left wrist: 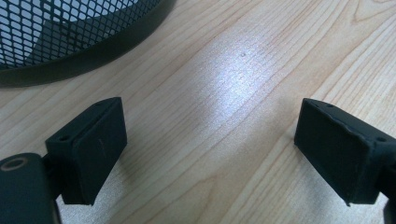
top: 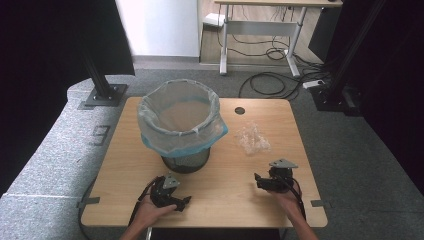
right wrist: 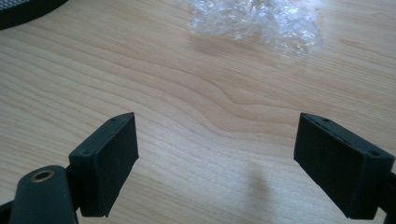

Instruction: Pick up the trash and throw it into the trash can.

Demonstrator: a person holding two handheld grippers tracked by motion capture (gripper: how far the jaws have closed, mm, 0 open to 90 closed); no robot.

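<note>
A black mesh bin (top: 185,160) lined with a clear bag with a blue edge (top: 180,120) stands on the wooden table (top: 220,200) at centre left. A crumpled piece of clear plastic (top: 252,139) lies to the right of the bin, and it appears again as the clear plastic (right wrist: 254,21) at the top of the right gripper view. My left gripper (top: 182,204) rests low near the front edge, open, with bare wood between its jaws; the bin's base (left wrist: 70,37) is just ahead of it. My right gripper (top: 261,181) is open too, a short way in front of the plastic.
A round cable hole (top: 240,110) sits in the table's back right. Beyond the table are grey carpet, loose cables (top: 280,82), a power strip (top: 314,84) and a white desk frame (top: 260,30). Black stands (top: 102,90) flank the table at the back.
</note>
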